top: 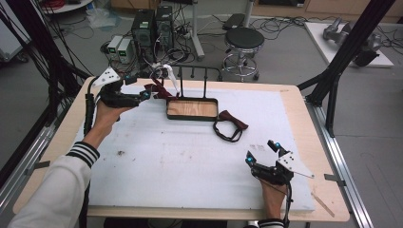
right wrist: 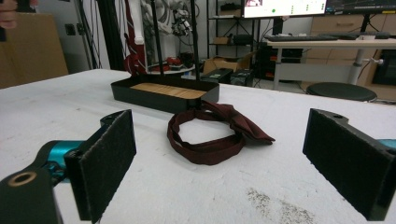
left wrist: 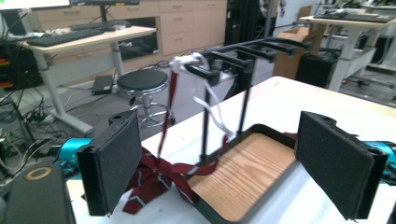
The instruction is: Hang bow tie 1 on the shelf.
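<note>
The right gripper, nearest the camera, rests on the surface with jaws spread and nothing between them — the bow tie lies straight ahead, its loop facing the jaws. The left gripper, jaws also spread and empty, hovers by the striped tie at the rack — well apart.

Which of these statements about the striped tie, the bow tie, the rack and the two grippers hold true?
1. The dark red striped tie hangs from the black rack's arm. True.
2. The left gripper is shut on the striped tie. False: its jaws stand open, with nothing between them.
3. The maroon bow tie with its loop strap lies inside the wood-floored black tray. False: it lies on the white table cover beside the tray.
4. The right gripper is open. True.
</note>
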The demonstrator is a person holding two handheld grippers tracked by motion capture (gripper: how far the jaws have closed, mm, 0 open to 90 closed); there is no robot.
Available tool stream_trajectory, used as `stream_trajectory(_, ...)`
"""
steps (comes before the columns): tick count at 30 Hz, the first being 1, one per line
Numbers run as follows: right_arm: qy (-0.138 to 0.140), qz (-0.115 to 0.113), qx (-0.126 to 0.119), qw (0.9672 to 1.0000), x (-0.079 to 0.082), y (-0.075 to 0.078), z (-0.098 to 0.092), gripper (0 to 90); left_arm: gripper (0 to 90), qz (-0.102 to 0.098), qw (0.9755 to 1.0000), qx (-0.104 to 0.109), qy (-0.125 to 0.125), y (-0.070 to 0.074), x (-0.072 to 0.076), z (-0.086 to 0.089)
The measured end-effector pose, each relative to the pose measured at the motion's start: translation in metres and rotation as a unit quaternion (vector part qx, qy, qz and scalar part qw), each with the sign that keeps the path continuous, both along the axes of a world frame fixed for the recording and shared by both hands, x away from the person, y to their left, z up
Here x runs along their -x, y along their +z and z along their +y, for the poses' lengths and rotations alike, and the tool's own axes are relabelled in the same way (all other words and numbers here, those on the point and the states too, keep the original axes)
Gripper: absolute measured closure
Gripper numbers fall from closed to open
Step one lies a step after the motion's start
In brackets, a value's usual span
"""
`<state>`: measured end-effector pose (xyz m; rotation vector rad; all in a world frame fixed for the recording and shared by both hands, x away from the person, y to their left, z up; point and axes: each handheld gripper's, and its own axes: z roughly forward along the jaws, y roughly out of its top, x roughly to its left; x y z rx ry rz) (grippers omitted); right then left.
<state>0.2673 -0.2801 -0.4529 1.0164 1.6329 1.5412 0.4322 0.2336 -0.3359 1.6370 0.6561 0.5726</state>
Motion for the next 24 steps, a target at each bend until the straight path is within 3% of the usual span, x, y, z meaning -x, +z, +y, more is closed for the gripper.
stream_trajectory(15,0.0,-0.001,0.0,1.0,0.001,0.0,0.0,8.6,15.4,-0.03,0.9995,0.007,-0.013,-0.032,0.068,0.02)
stream_trajectory(24,-0.001,-0.003,0.003,1.0,0.001,0.0,0.0,8.6,15.5,-0.031,0.9993,0.02,-0.01,-0.052,0.084,0.031)
